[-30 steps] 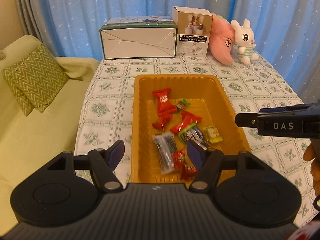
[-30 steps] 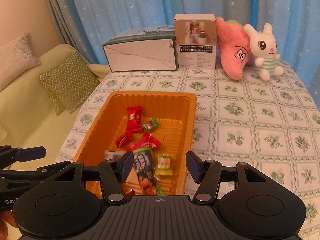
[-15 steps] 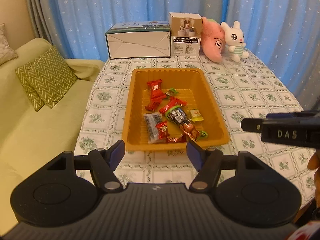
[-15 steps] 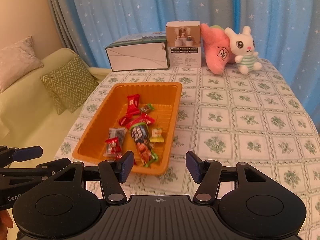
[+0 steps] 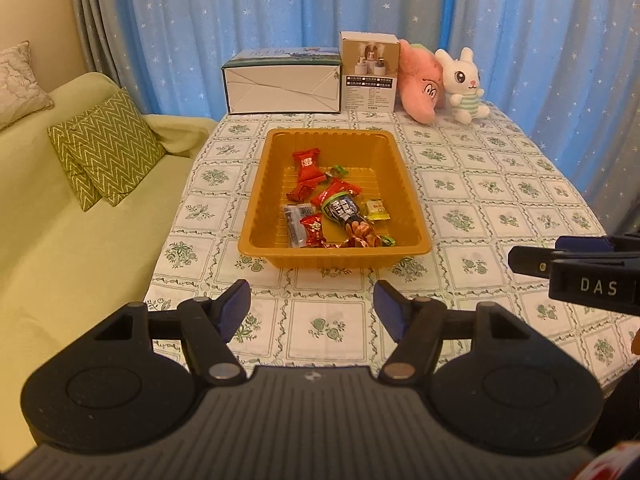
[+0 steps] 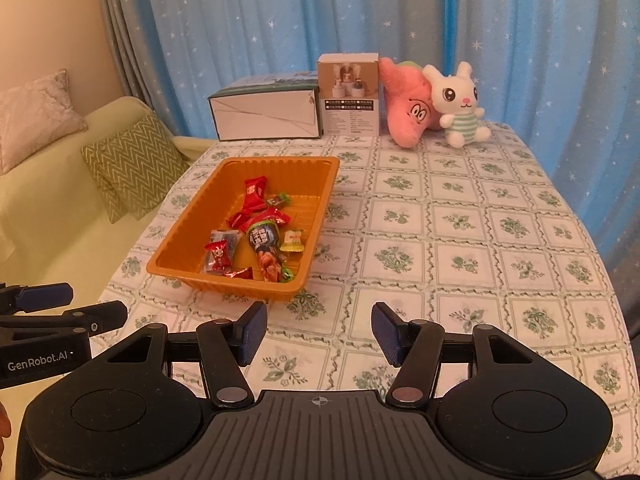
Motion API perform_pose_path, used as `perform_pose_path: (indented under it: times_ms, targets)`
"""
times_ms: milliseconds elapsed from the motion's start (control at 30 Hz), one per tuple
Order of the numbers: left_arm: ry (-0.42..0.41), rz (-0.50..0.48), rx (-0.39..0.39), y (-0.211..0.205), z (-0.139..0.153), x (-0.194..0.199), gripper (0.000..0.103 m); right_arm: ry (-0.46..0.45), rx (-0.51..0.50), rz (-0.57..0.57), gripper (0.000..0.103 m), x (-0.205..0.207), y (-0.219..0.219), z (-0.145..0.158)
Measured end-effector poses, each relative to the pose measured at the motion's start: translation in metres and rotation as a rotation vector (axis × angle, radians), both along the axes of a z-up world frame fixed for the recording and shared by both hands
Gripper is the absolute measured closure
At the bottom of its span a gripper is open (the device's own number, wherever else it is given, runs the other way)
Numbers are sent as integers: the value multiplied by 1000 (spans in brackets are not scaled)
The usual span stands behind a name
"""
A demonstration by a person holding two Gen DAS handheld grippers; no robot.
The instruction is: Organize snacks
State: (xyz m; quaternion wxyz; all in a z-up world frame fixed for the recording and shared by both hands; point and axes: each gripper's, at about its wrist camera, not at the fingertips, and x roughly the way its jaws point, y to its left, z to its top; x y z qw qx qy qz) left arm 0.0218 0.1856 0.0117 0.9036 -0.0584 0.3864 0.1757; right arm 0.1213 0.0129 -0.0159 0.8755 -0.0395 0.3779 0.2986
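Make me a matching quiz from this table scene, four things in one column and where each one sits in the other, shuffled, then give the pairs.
Things:
1. yellow candy
2. white rabbit toy
3. zigzag cushion
4. flat white box

Places:
A. on the green sofa
B. inside the orange tray
C. far right end of the back row
D. far left end of the back row

Pairs: 1-B, 2-C, 3-A, 4-D

Glossy plastic tray [image 5: 412, 204]; shiny foil wrappers [image 5: 307, 166]; matt cloth tablecloth [image 5: 500, 196].
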Motion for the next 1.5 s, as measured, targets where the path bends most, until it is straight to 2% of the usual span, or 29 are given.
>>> perform_pose_path:
  times_ms: [933,1267,1500]
  targets:
    - [-73,-33,19,-65,34,-85,37,-69,24,-3,45,-99,-55,29]
    - [-115,-27,7,-74,38,-109,37,-97,41,2,45,-127,-68,37]
    - [-123,-27,4,-75,37,-114,37,-116,35,6,45,-132,-69,41]
